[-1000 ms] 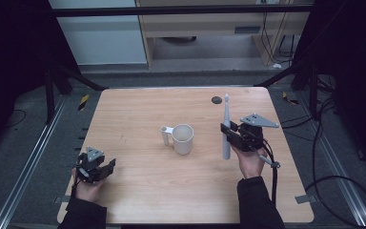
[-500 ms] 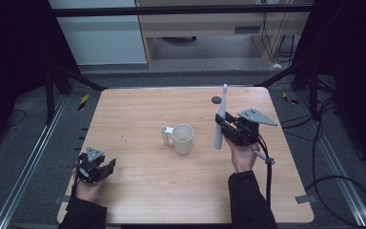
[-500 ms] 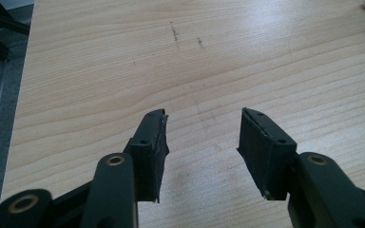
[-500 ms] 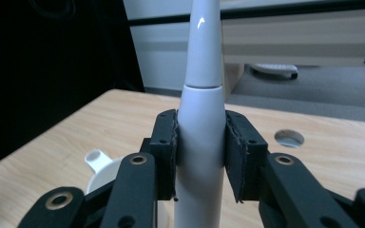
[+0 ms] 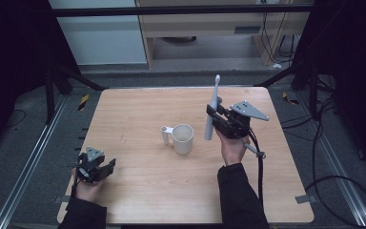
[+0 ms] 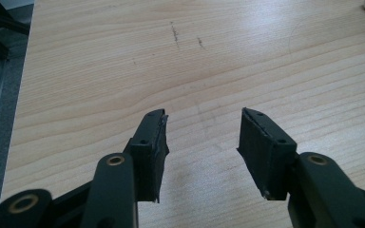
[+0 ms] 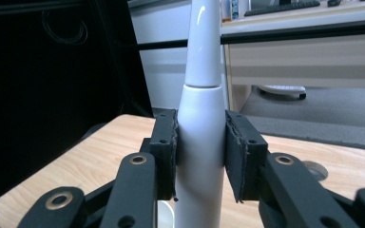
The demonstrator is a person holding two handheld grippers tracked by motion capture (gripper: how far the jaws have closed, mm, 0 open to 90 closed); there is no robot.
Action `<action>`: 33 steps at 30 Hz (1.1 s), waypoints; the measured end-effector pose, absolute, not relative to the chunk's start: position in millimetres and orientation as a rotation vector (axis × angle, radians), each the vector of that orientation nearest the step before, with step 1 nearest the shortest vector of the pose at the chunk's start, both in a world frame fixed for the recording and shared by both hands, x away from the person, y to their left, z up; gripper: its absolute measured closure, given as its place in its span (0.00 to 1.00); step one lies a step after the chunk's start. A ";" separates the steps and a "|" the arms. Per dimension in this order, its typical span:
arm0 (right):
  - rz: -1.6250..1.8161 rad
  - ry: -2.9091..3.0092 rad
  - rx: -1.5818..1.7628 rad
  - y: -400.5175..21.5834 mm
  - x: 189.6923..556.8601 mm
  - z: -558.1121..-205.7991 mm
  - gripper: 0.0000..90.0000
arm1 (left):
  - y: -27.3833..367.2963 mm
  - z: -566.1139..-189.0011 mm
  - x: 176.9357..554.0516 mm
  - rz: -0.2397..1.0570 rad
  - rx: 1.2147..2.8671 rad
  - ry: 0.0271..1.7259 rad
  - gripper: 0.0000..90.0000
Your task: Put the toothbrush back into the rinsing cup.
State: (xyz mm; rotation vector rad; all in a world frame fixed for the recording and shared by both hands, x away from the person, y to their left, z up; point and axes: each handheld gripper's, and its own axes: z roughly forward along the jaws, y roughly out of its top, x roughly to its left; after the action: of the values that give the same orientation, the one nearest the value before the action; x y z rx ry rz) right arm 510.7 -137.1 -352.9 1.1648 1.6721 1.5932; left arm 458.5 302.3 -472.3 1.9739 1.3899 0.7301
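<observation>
The right gripper point(image 5: 215, 120) is clamped on the white body of an electric toothbrush point(image 5: 212, 109), both pads point(image 7: 165, 147) pressing its sides, and holds it upright in the air above the wooden table point(image 5: 138, 191), just to the right of a white mug point(image 5: 182, 139) whose handle points left. The left gripper point(image 5: 106, 168) rests low at the near left corner of the table, well apart from the mug, its jaws standing apart with nothing but bare wood between them
</observation>
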 end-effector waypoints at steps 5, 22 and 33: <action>1.617 1.646 1.162 -131.6 514.4 -350.0 0.75 | 302.2 -472.4 458.7 0.729 1.975 1.390 0.57; 1.661 1.648 1.148 -103.2 530.2 -349.4 0.75 | 302.1 -472.4 458.6 0.728 1.975 1.388 0.57; 1.677 1.681 1.146 -84.9 538.6 -356.0 0.75 | 302.2 -472.4 458.7 0.727 1.974 1.388 0.57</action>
State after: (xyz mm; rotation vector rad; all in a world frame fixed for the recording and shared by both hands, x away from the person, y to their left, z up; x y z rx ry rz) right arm 538.6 -84.9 -356.0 1.1458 1.6812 1.6769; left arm 458.7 302.2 -472.4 1.9742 1.3875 0.7270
